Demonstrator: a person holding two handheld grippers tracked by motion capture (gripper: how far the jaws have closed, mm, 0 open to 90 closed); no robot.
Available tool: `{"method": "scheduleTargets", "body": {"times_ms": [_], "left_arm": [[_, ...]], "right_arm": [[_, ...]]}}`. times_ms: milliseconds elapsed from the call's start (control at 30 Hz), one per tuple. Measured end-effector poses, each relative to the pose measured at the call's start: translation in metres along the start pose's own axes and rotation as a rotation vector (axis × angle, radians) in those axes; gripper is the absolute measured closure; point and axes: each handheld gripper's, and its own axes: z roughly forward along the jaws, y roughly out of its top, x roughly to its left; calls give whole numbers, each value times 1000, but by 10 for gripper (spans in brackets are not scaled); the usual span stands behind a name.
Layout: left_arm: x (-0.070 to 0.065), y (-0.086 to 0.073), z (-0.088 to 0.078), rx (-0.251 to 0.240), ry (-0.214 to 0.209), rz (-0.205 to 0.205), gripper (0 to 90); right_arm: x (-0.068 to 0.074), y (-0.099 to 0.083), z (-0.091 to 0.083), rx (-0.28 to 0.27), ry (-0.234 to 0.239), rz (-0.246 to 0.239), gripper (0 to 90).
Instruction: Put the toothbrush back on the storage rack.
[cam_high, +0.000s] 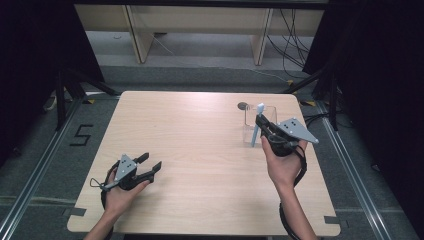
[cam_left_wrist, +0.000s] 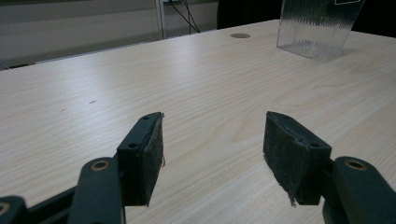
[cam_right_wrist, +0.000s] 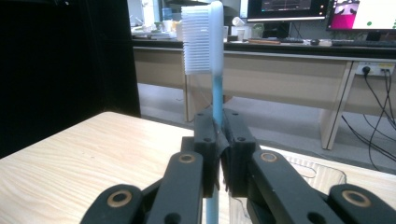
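Observation:
A light blue toothbrush (cam_high: 257, 126) with white bristles stands upright, clamped by its handle in my right gripper (cam_high: 262, 125), which is shut on it. In the right gripper view the toothbrush (cam_right_wrist: 215, 70) rises from between the closed pads, bristles facing left. It hangs over a clear ribbed plastic cup (cam_high: 260, 124) at the table's right rear; the cup (cam_left_wrist: 317, 25) also appears far off in the left gripper view. My left gripper (cam_high: 150, 162) rests low near the front left of the table, jaws wide apart with nothing between them (cam_left_wrist: 212, 149).
A small dark round spot (cam_high: 243, 105) lies on the light wooden table (cam_high: 200, 150) just behind the cup. Black curtains flank both sides. Beyond the far edge stand desk legs and trailing cables on the floor.

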Motion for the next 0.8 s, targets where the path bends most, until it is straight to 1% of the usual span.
{"method": "scheduleTargets", "body": {"times_ms": [33, 67, 100, 133, 167, 200, 233, 267, 333, 367, 400, 433, 467, 500, 533, 567, 600, 633, 667, 700, 733, 800], "left_arm": [[0, 0, 0, 0, 1, 0, 376], [0, 0, 0, 0, 2, 1, 376], [0, 0, 0, 0, 2, 1, 376], [0, 0, 0, 0, 3, 2, 375], [-1, 0, -1, 9, 6, 4, 375], [-1, 0, -1, 12, 8, 5, 375], [-1, 0, -1, 7, 8, 5, 375], [-1, 0, 0, -1, 5, 4, 375], [-1, 0, 0, -1, 5, 4, 374], [-1, 0, -1, 0, 5, 5, 374], [-1, 0, -2, 14, 11, 9, 374], [-1, 0, -2, 12, 10, 9, 374], [-1, 0, -1, 10, 10, 10, 374], [-1, 0, -2, 11, 11, 10, 374], [-1, 0, -1, 2, 10, 7, 374], [-1, 0, -1, 2, 10, 7, 374], [-1, 0, 0, -5, 15, 5, 374], [-1, 0, -1, 1, 10, 7, 374], [-1, 0, -1, 1, 11, 8, 374], [-1, 0, -1, 1, 11, 9, 374], [-1, 0, -1, 1, 11, 10, 374], [-1, 0, -1, -5, 8, 8, 374]], "right_arm": [[0, 0, 0, 7, 3, 6, 860], [-1, 0, 0, 2, 8, 6, 860], [-2, 1, 0, 7, -5, 2, 860], [-1, 0, 1, 7, -2, 15, 860], [-3, 1, 0, 16, -5, 7, 860], [-3, 1, 1, 6, 1, 10, 860], [-3, 1, 0, 12, -11, 18, 860], [-5, 2, 1, -1, -15, -2, 860], [-6, 2, 1, 2, -16, 2, 860], [-6, 3, 1, 11, -16, 16, 860], [-7, 3, 2, 2, -10, 10, 860], [-7, 3, 1, 7, -19, 17, 860], [-9, 3, 2, 1, -25, 5, 860], [-9, 3, 2, -4, -20, 2, 860], [-9, 3, 2, 4, -22, 14, 860], [-10, 4, 2, -1, -20, 9, 860], [-12, 4, 2, -8, -31, -5, 860], [-11, 4, 2, -4, -32, 12, 860], [-12, 4, 2, 1, -29, 12, 860], [-14, 5, 2, -5, -38, -5, 860], [-14, 5, 2, -12, -38, 6, 860], [-16, 7, 2, -8, -42, -4, 860]]}}
